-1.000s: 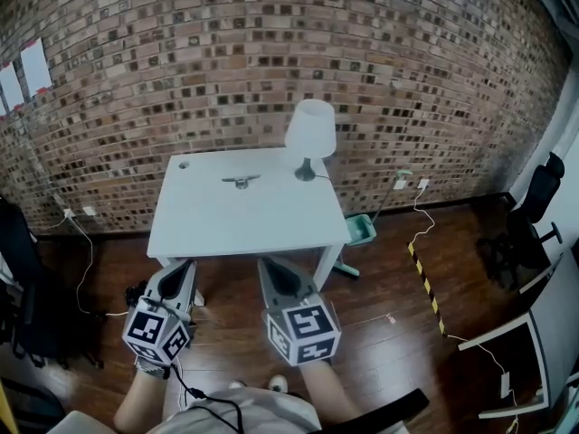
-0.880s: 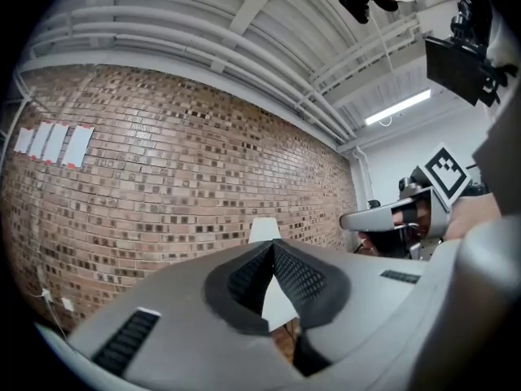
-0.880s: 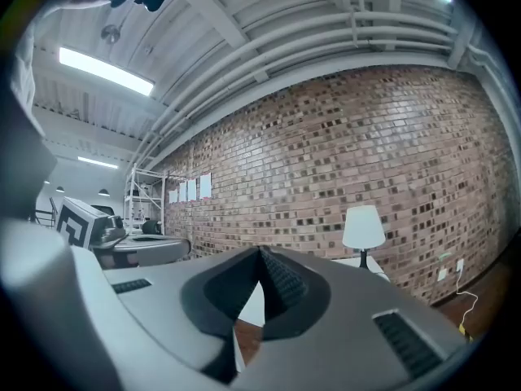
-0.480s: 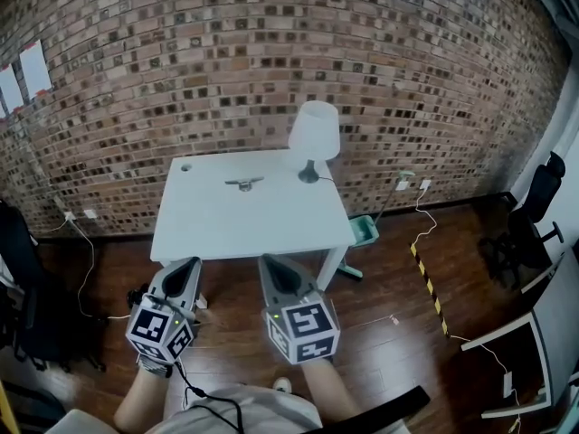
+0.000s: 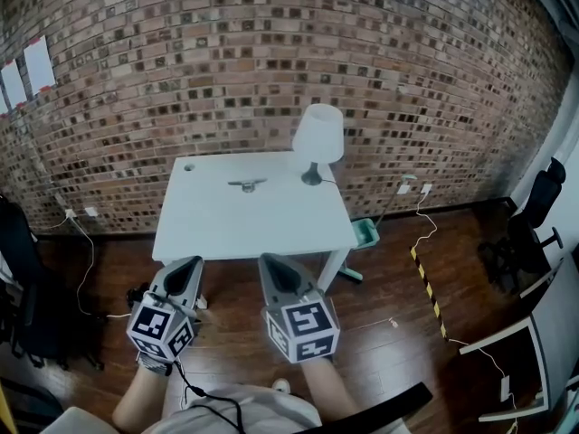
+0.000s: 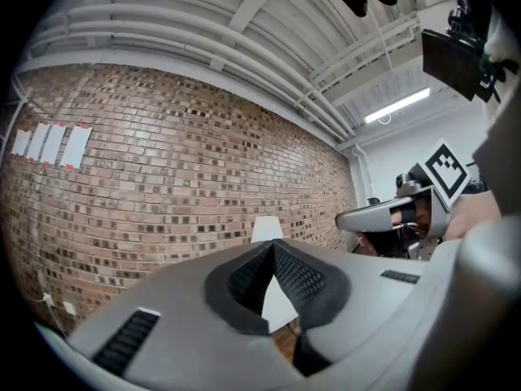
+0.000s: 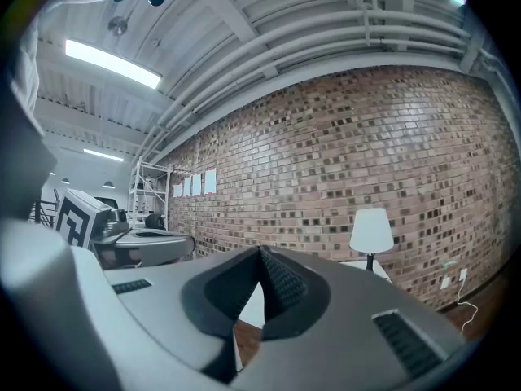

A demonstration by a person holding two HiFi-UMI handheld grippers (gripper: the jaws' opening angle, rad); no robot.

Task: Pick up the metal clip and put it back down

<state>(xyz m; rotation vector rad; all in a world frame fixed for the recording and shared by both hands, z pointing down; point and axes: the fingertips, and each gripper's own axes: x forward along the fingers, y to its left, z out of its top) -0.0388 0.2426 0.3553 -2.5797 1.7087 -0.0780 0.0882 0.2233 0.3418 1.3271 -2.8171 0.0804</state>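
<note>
Jaws stay closed, empty, on left gripper (image 5: 186, 264) and right gripper (image 5: 270, 262); metal clip (image 5: 247, 185) unmoved.

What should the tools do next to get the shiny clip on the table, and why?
Probably move forward to the table first. The left tool and right tool are both shut and empty, short of the table's near edge, while the metal clip lies far back on it, near the lamp. Opening can wait.
</note>
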